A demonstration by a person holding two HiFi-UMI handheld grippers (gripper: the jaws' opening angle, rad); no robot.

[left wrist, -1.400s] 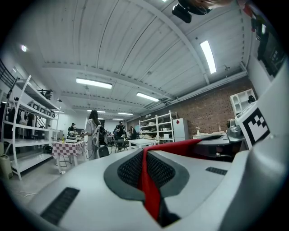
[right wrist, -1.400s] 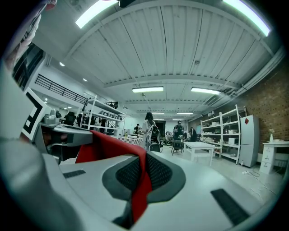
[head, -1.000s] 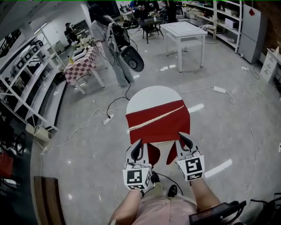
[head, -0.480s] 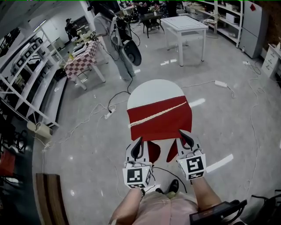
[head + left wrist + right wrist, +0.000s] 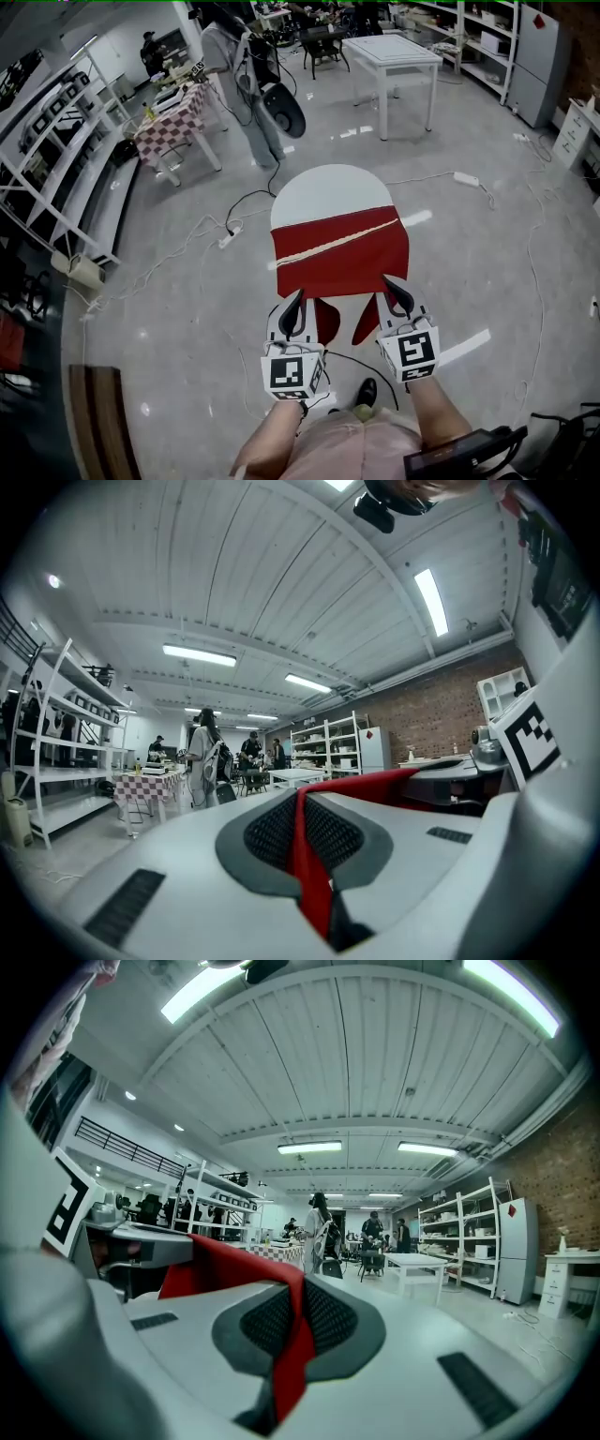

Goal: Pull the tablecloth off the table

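A red tablecloth [image 5: 342,258] with a pale diagonal stripe covers the near part of a small round white table [image 5: 330,193]; the far half of the tabletop is bare. Two red corners hang down off the near edge. My left gripper [image 5: 293,307] is shut on the left corner, and the red cloth [image 5: 305,855] shows pinched between its jaws. My right gripper [image 5: 395,293] is shut on the right corner, with red cloth [image 5: 293,1335] clamped in it too. Both grippers sit side by side just in front of the table's near edge.
A person [image 5: 239,80] stands beyond the table. A checkered table [image 5: 178,127] is at the back left, a white table [image 5: 392,58] at the back right. Metal shelving [image 5: 56,178] lines the left. Cables and a power strip [image 5: 467,178] lie on the grey floor.
The cloth has slid toward me, baring a little more of the white tabletop. Both grippers keep their hold on the corners.
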